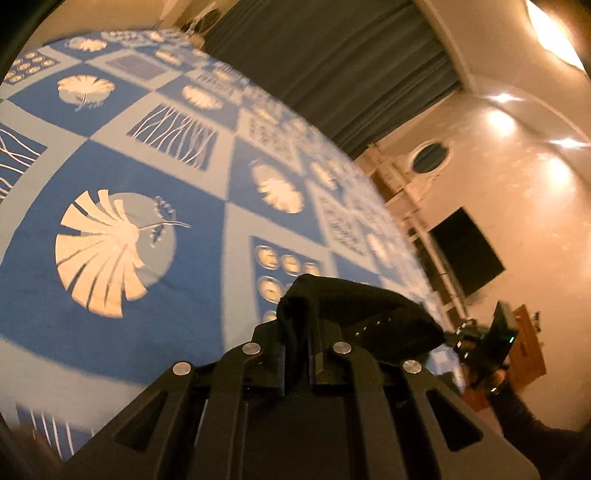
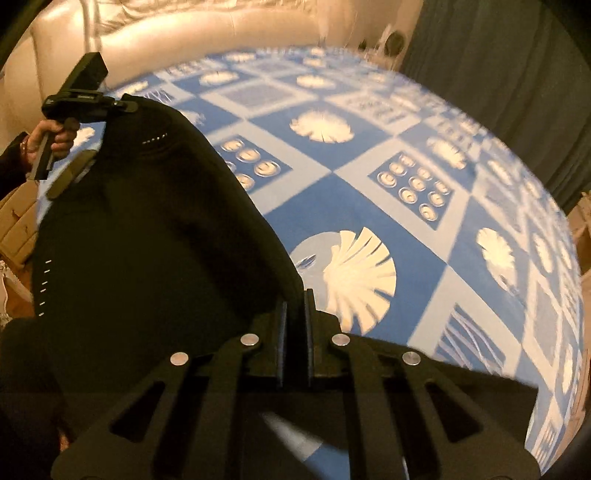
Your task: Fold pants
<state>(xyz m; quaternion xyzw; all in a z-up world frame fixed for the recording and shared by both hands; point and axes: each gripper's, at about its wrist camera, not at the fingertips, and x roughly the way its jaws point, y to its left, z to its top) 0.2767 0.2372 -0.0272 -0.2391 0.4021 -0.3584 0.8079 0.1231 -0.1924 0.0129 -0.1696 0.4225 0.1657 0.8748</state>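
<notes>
So both ends of the black pants [image 2: 147, 236] are pinched and lifted off the blue patterned bedspread [image 2: 369, 206] right now. From the right wrist view, the right hand-held gripper [image 2: 295, 317] has its two fingers squeezed together with the dark fabric caught between them, and the cloth sweeps up and away to the left as one big black sheet. At the far upper left of that sheet is the left hand-held gripper [image 2: 125, 105], clamped on the opposite corner, with a person's hand [image 2: 51, 138] wrapped around its handle. A row of small pale stitches shows near the fabric's top and another down its left edge.

From the left wrist view, the left hand-held gripper [image 1: 299, 332] is likewise closed, with a bunched wad of the black pants [image 1: 351, 306] bulging out over its fingertips and trailing off to the right. The right hand-held gripper [image 1: 480, 343] is visible low on the right, blurred, a little green light on it.

The bedspread [image 1: 184, 184] has white leaf and shell prints in blue squares. Behind it hangs a dark curtain [image 1: 332, 66], and a dark screen [image 1: 465, 254] sits on the wall. A pale leather sofa [image 2: 184, 33] sits beyond the bed in the right view.
</notes>
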